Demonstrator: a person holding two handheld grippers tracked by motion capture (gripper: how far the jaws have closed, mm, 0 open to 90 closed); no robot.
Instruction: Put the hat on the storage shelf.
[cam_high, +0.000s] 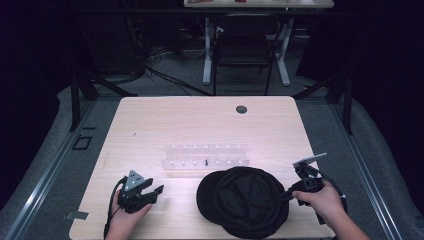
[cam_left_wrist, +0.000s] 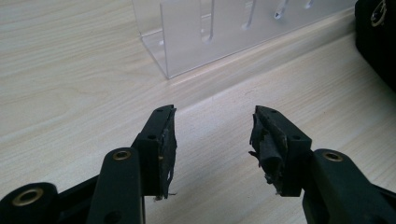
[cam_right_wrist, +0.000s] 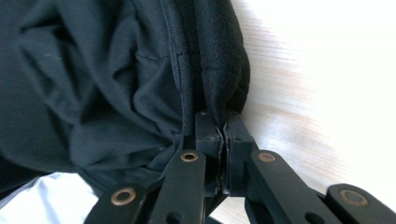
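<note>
The black cap (cam_high: 243, 201) lies upside down on the near half of the wooden table (cam_high: 150, 120), its hollow facing up and its brim to the left. Its inner folds are dark and hard to separate in the high view; in the right gripper view the cloth runs past the left and upper edges, so its full outline is cut off there.

The right gripper (cam_high: 289, 194) meets the cap at its right rim. Its jaws are pressed together on the stitched edge of the cap (cam_right_wrist: 205, 70), the fabric pinched between the pads.

The left gripper (cam_high: 152, 191) rests on the table well to the left of the cap, apart from it, jaws standing wide with nothing between them.

A clear plastic rack (cam_high: 206, 155) stands just beyond the cap; its contents are too small to identify.
</note>
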